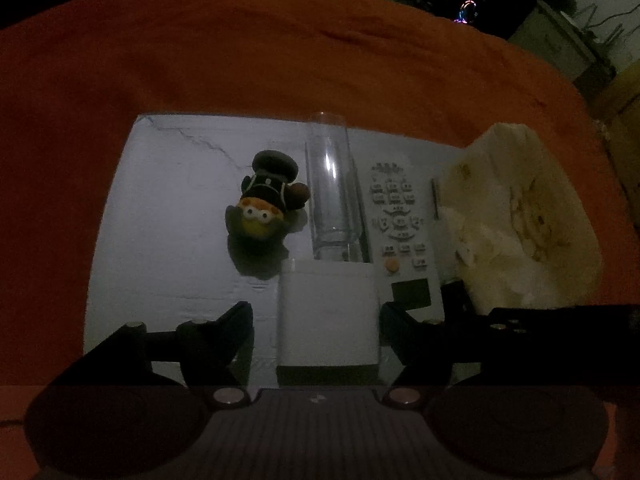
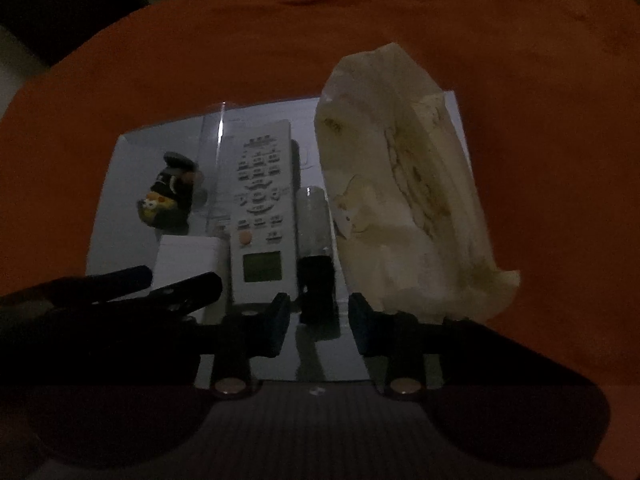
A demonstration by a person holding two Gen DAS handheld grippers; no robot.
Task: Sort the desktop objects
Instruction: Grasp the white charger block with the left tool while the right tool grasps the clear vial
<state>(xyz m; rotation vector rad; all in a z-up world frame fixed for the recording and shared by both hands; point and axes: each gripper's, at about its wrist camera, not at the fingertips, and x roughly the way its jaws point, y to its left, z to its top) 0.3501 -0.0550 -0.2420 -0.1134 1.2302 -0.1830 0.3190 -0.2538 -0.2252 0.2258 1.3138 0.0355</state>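
Note:
On a white marble-look board lie a small toy figure with a black hat, a clear glass tube, a white remote control, a white box and a white tissue pack. My left gripper is open with the white box between its fingers. My right gripper is open around the near end of a black and silver cylinder. The remote, the toy, the box and the tissue pack also show in the right wrist view.
An orange cloth covers the table around the board. The left gripper's black fingers reach in from the left of the right wrist view. Dark room clutter lies beyond the far table edge.

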